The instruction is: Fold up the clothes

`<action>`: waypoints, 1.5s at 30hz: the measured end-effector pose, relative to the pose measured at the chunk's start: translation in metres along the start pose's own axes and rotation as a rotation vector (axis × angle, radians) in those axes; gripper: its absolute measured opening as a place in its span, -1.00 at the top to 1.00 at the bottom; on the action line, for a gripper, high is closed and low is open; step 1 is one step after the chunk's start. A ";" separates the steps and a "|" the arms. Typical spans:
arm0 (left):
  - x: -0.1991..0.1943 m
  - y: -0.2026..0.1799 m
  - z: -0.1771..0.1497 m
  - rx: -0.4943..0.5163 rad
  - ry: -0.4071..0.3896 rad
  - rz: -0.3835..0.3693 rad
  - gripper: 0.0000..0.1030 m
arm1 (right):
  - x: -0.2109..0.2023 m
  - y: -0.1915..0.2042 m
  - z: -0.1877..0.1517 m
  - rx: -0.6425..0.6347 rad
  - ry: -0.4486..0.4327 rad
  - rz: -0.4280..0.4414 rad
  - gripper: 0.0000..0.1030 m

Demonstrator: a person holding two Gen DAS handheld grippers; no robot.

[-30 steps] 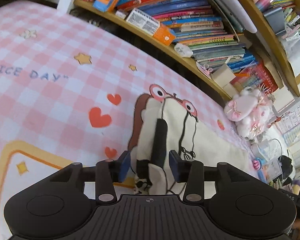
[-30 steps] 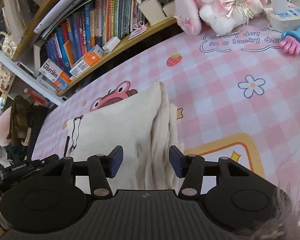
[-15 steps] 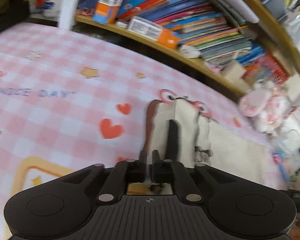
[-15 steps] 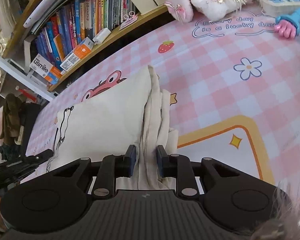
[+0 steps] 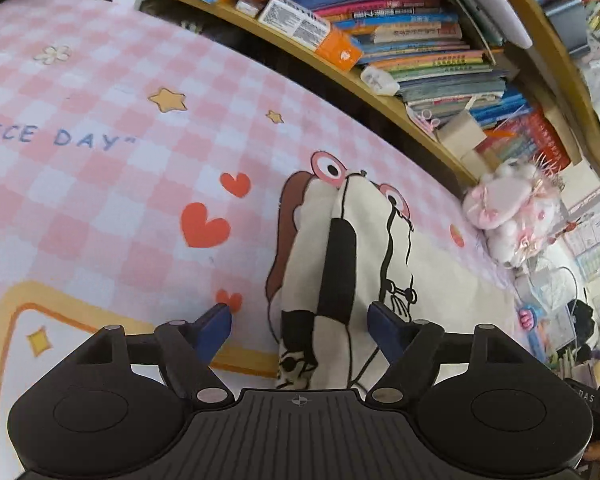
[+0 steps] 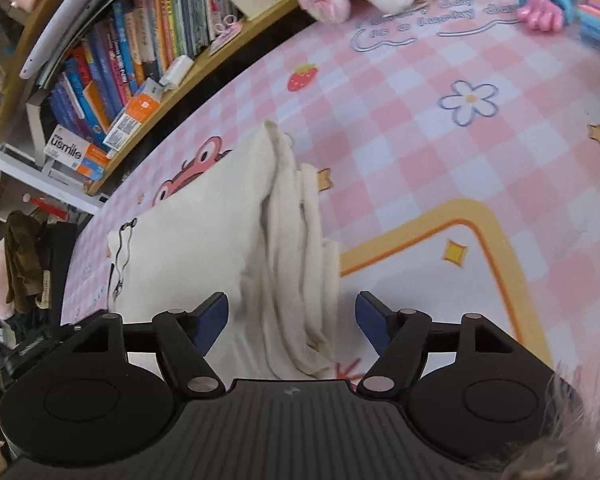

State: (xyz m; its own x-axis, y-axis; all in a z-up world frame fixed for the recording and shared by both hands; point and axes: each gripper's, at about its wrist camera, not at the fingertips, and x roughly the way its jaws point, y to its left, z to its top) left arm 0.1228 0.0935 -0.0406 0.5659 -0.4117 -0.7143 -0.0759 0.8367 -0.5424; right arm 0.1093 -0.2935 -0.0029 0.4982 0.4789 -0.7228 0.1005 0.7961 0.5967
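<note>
The folded cream garment [image 6: 204,232] lay on the pink checked counter [image 6: 440,168]; left hand-held gripper [image 5: 300,326] and right hand-held gripper [image 6: 292,318] were opening off its ends, releasing; smoothing or setting aside probably came next

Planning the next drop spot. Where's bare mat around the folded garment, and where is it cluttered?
Bare checked mat spreads left of the folded garment, from the bookshelf down to the yellow border. On the other side, mat is bare between the garment's stacked edge and the flower print. Crowded: far corner with plush toy and pink-and-blue toy hand.
</note>
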 end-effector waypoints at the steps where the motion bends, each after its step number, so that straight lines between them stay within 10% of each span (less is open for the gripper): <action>1: 0.002 0.000 -0.001 -0.018 0.011 -0.011 -0.16 | 0.003 0.003 0.001 -0.008 0.004 0.001 -0.22; 2: 0.005 0.000 -0.001 -0.036 0.023 -0.022 0.24 | 0.005 0.006 0.001 -0.015 0.008 -0.003 -0.08; 7: -0.003 -0.015 -0.008 0.000 -0.008 -0.018 0.67 | 0.012 0.024 0.000 -0.111 0.006 -0.043 0.52; 13: -0.017 -0.025 -0.019 0.052 -0.036 -0.049 0.66 | -0.012 0.059 -0.025 -0.456 -0.150 -0.086 0.61; 24: 0.007 -0.001 -0.011 -0.078 0.044 -0.080 0.24 | 0.005 0.006 -0.004 -0.065 -0.016 -0.026 0.11; 34: -0.014 -0.031 -0.024 0.062 0.049 -0.052 0.64 | -0.015 0.060 -0.025 -0.422 -0.057 -0.090 0.60; 42: -0.019 -0.023 -0.045 0.014 0.111 -0.067 0.54 | -0.028 0.023 -0.037 -0.266 0.023 -0.078 0.57; 45: -0.015 -0.019 -0.044 -0.012 0.123 -0.063 0.44 | -0.028 0.011 -0.036 -0.184 0.033 -0.075 0.27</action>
State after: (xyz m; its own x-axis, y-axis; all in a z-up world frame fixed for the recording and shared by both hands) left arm 0.0802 0.0682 -0.0393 0.4646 -0.5050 -0.7274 -0.0541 0.8037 -0.5925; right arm 0.0654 -0.2853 0.0111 0.4666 0.4254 -0.7755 -0.0243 0.8826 0.4695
